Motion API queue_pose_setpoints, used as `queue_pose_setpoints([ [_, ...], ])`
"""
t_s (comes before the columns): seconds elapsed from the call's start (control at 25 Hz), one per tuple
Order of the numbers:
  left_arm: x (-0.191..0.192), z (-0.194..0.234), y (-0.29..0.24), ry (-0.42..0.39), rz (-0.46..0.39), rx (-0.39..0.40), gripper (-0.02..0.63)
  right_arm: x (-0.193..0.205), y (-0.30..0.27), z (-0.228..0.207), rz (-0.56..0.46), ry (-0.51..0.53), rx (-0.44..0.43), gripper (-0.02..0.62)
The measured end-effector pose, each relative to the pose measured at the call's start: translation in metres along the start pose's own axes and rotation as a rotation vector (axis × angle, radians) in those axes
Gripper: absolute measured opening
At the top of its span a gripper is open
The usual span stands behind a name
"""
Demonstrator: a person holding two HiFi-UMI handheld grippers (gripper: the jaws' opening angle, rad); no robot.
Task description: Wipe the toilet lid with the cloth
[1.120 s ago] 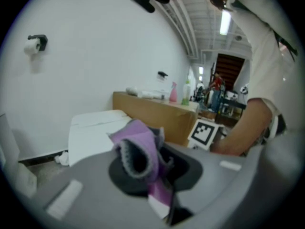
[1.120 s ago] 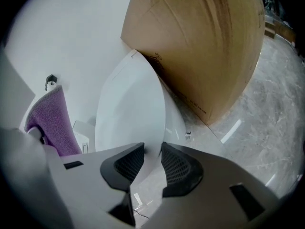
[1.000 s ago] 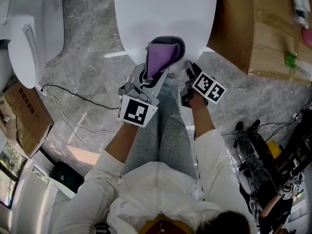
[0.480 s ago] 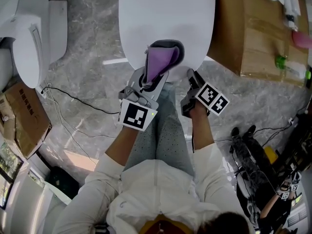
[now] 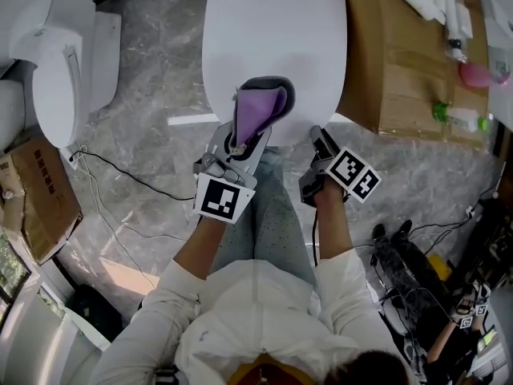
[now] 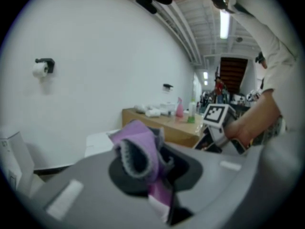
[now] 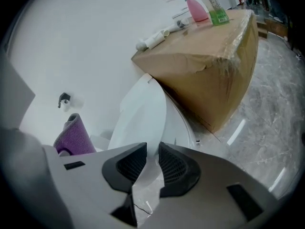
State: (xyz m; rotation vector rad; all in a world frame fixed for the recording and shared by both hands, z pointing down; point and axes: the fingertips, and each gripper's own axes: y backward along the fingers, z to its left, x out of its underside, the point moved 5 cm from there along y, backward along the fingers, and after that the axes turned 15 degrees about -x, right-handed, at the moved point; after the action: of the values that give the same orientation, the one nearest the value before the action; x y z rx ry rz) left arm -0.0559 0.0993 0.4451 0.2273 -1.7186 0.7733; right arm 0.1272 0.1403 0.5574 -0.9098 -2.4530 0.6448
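Note:
The white toilet lid [image 5: 272,38] lies closed in front of me, also seen in the right gripper view [image 7: 140,113]. My left gripper [image 5: 243,135] is shut on a purple and grey cloth [image 5: 258,107], which stands up bunched over the lid's near edge. In the left gripper view the cloth [image 6: 138,149] bulges out between the jaws of the left gripper [image 6: 157,175]. My right gripper [image 5: 319,136] hovers to the right of the cloth, by the lid's near right rim. Its jaws [image 7: 148,163] have just been closing and stand a narrow gap apart with nothing between them.
A large cardboard box [image 5: 409,62] stands right of the toilet, with a pink spray bottle [image 7: 195,8] and a green bottle [image 7: 218,13] on top. A second white toilet [image 5: 60,54] and a smaller box [image 5: 32,199] are at left. Cables [image 5: 120,175] cross the marble floor.
Both grippers have lifted a little, the cloth still in the left one. More of the lid's far end and the box top now shows in the head view.

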Motion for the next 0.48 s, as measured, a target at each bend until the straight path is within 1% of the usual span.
queue_pose_setpoints([
  [0.28, -0.039, 0.01, 0.011, -0.026, -0.035, -0.017, 0.049, -0.023, 0.015, 0.038, -0.03, -0.004, -0.011, 0.091],
  [0.48, -0.07, 0.017, 0.023, -0.044, -0.06, -0.029, 0.049, -0.042, 0.025, 0.068, -0.054, 0.014, -0.021, 0.087],
])
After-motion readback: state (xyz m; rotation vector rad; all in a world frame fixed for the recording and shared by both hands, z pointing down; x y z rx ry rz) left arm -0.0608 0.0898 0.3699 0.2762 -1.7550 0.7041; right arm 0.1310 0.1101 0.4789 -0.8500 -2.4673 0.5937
